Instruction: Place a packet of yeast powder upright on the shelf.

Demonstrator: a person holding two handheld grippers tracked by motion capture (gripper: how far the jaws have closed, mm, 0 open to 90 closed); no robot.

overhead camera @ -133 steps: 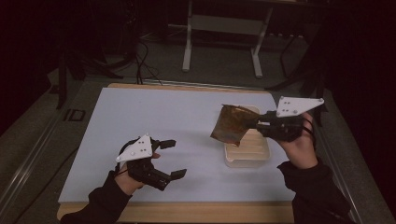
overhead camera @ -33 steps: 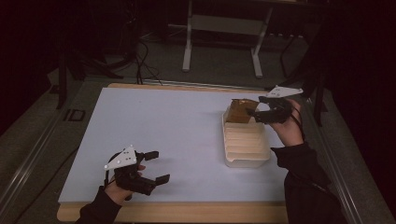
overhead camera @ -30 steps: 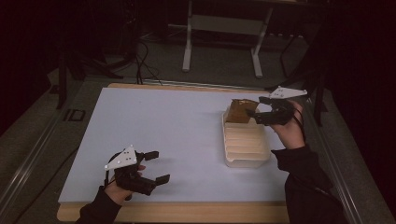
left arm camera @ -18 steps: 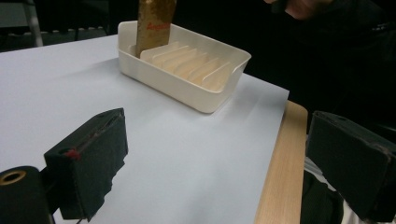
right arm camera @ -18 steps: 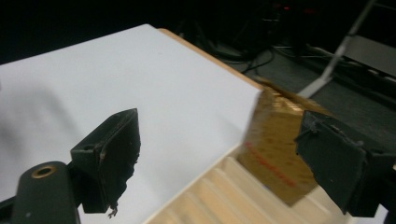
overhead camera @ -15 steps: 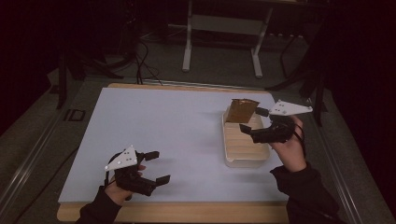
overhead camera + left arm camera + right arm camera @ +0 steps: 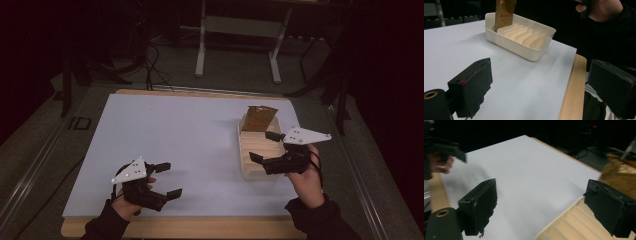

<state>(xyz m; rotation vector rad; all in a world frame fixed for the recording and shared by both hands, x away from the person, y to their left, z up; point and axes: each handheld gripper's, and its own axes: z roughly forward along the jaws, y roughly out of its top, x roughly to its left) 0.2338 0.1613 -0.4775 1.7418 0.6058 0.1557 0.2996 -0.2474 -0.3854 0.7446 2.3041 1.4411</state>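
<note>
A cream slotted tray (image 7: 241, 150) lies on the right of the white sheet (image 7: 175, 130). In its far slot a brown-gold packet (image 7: 259, 118) stands upright, free of both grippers. My right gripper (image 7: 262, 146) hovers over the tray's near half, open; its jaws have just been opening and nothing is between them. The right gripper view has the tray's ribs (image 7: 564, 225) below the right gripper (image 7: 544, 205) and the packet (image 7: 621, 175) blurred at right. My left gripper (image 7: 170, 179) rests open near the front left. Past the left gripper (image 7: 541, 85), that view takes in the tray (image 7: 524, 46) and packet (image 7: 504, 13).
The sheet covers a wooden table whose front edge (image 7: 200, 227) is bare. Beyond the far edge, a metal stand's legs (image 7: 235, 50) and cables lie on the dark floor. The hand holding the right gripper (image 7: 599, 10) is at the top right of the left gripper view.
The right gripper let go of the packet in the tray's far slot and drew back toward the person along the tray, jaws wider. The left gripper stayed put.
</note>
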